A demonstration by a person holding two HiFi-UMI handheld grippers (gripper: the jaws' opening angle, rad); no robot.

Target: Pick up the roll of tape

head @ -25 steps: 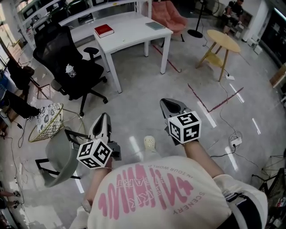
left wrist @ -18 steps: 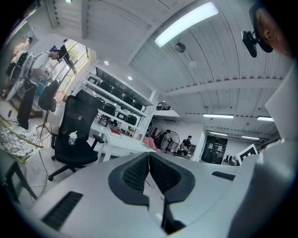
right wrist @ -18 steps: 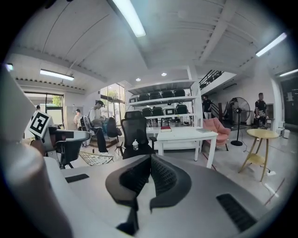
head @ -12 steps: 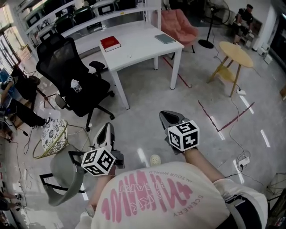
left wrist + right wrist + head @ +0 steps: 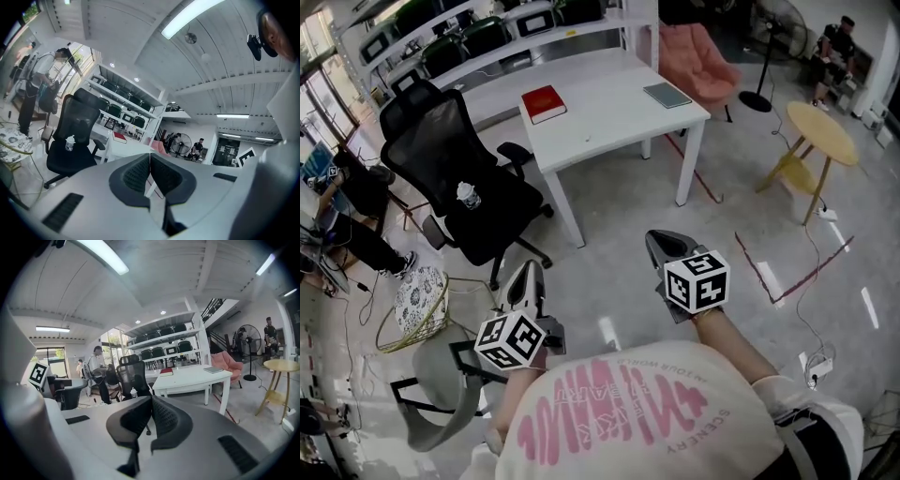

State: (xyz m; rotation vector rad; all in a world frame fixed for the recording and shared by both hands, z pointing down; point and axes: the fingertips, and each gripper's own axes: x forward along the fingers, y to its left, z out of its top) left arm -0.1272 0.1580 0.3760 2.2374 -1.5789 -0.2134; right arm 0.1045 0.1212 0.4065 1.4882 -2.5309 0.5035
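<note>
- Both grippers are held low in front of the person, above bare floor, and point toward a white table. The left gripper [image 5: 525, 274] has its jaws pressed together with nothing between them. The right gripper [image 5: 662, 242] is likewise closed and empty.
- No roll of tape shows in any view. The table [image 5: 614, 127] holds a red book [image 5: 544, 103] and a grey book [image 5: 667, 95]. A tiny speck near its front edge is too small to identify.
- First risk: searching the wrong spot. The tape has not been located, so the person could reach the table and find that it lies elsewhere.
- Second risk: reaching in with closed jaws. A gripper must spread before it can take the roll. A shut tip would probably nudge it instead, and a round roll could wheel away or drop off an edge.
- Third risk: a bump on the left. A black office chair [image 5: 459, 155] stands just beside the table with a small bottle [image 5: 469, 195] on its seat. A brush from an elbow or gripper could tip the bottle.
- Fourth risk: tripping. A wire basket [image 5: 422, 305] and a grey chair [image 5: 441, 375] sit near the person's left. A power strip [image 5: 817, 362] with its cable lies on the floor to the right.
</note>
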